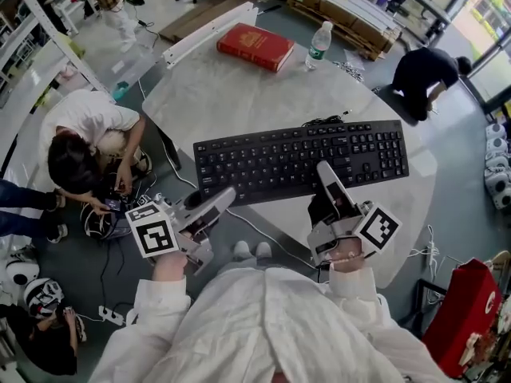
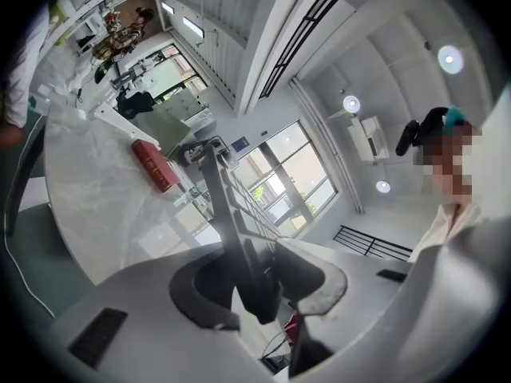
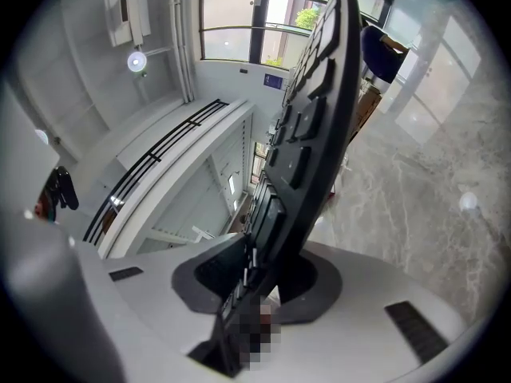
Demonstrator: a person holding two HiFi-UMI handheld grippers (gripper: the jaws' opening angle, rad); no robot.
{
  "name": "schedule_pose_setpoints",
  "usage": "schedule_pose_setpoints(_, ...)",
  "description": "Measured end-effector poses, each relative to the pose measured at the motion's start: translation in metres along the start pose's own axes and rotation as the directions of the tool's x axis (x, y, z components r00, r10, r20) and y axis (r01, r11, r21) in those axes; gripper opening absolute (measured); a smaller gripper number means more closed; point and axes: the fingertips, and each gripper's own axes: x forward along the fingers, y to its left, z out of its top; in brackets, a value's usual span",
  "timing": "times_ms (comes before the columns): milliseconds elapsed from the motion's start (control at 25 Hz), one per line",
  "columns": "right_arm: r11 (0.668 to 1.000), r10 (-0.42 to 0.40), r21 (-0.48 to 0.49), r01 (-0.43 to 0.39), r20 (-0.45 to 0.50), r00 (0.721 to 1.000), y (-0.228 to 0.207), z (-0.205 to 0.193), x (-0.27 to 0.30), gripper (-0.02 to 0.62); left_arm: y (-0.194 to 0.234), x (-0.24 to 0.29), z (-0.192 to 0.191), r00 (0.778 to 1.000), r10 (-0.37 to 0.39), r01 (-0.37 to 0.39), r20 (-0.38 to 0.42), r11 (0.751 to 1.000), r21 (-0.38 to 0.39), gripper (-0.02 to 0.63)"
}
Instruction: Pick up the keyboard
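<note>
A black full-size keyboard [image 1: 299,162] hangs level over the near part of the round marble table [image 1: 239,102]. My left gripper [image 1: 219,202] is shut on its front edge near the left corner. My right gripper [image 1: 326,170] is shut on the front edge toward the right end. In the left gripper view the keyboard [image 2: 231,214] runs edge-on away from the left gripper [image 2: 255,286], clamped between both pads. In the right gripper view the keyboard [image 3: 319,110] stands edge-on, its keys facing left, and the right gripper [image 3: 263,278] pinches it. Its cable [image 1: 323,120] is bunched at the back edge.
A red book [image 1: 255,46] and a water bottle [image 1: 318,45] lie on the table's far side. Two people crouch on the floor at the left [image 1: 80,146], another bends down at the far right [image 1: 423,70]. A red bag [image 1: 467,313] stands at the lower right.
</note>
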Motion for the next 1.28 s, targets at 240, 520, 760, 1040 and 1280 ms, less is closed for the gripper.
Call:
schedule_pose_setpoints(240, 0.997, 0.049, -0.062, -0.048, 0.019, 0.999, 0.017, 0.012, 0.000, 0.110, -0.010, 0.003, 0.009, 0.999, -0.026, 0.024, 0.036, 0.999, 0.038, 0.133)
schedule_pose_setpoints(520, 0.994, 0.067, -0.093, -0.062, 0.051, 0.996, 0.033, 0.015, -0.004, 0.110, -0.025, -0.003, 0.021, 0.998, -0.041, 0.036, 0.048, 0.996, 0.084, 0.133)
schedule_pose_setpoints(760, 0.993, 0.083, -0.085, -0.077, 0.061, 0.995, 0.040, 0.014, -0.005, 0.110, -0.031, -0.007, 0.027, 0.998, -0.047, 0.041, 0.051, 0.993, 0.107, 0.133)
schedule_pose_setpoints(1040, 0.995, 0.083, -0.069, -0.079, 0.070, 0.994, 0.043, 0.018, -0.008, 0.110, -0.038, -0.005, 0.031, 0.997, -0.049, 0.041, 0.067, 0.993, 0.110, 0.133)
schedule_pose_setpoints(1280, 0.994, 0.084, -0.078, -0.079, 0.074, 0.994, 0.045, 0.014, -0.006, 0.110, -0.036, -0.009, 0.034, 0.996, -0.054, 0.046, 0.066, 0.992, 0.116, 0.133)
